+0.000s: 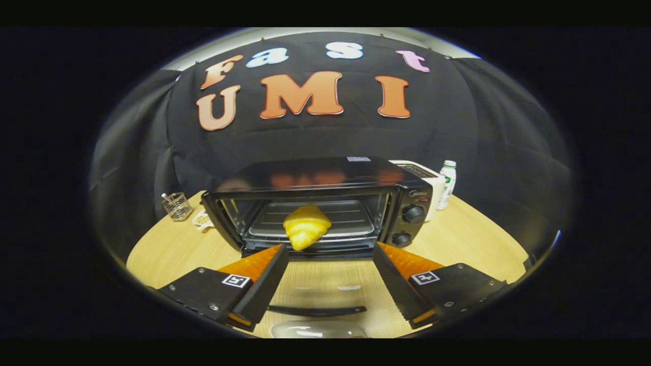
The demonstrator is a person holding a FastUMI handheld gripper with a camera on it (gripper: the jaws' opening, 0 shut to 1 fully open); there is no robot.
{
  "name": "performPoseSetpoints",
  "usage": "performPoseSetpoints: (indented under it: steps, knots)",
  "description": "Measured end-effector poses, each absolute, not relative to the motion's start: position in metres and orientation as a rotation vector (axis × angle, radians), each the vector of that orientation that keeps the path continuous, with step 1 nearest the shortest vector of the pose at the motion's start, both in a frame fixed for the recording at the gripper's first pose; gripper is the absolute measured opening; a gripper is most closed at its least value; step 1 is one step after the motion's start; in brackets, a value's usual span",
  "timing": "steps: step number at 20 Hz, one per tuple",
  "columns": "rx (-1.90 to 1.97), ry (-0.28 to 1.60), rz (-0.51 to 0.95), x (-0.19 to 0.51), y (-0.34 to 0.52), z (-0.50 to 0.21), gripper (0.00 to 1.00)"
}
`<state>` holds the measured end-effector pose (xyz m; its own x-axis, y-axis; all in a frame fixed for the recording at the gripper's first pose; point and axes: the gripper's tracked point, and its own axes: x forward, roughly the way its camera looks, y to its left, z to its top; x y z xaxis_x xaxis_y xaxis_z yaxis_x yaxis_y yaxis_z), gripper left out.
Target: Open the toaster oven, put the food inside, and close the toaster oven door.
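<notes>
A black toaster oven [325, 203] stands on the wooden table [473, 239] with its glass door [315, 284] folded down flat toward me; the door's black handle [315, 309] lies between my fingers. A yellow croissant [306, 226] rests on the front edge of the wire rack [351, 221] inside the oven, just ahead of my left fingertip. My gripper [330, 248] is open, its black-and-orange fingers spread wide with nothing between them, hovering over the lowered door. The control knobs [413, 213] sit on the oven's right side.
A small wire basket [177, 206] and a white item [203, 219] sit left of the oven. A white bottle with a green cap [447, 185] and a white appliance [424, 175] stand behind its right side. A clear dish [318, 330] lies nearest me, below the handle.
</notes>
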<state>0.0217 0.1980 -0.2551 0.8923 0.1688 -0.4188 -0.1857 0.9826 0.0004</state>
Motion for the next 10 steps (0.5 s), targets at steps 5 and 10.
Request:
performPoseSetpoints:
  steps: [5,10]
  knots:
    - [-0.077,0.452,0.21,-0.024,0.19,-0.261,0.99]
    - [-0.098,0.522,0.231,-0.061,0.187,-0.292,0.99]
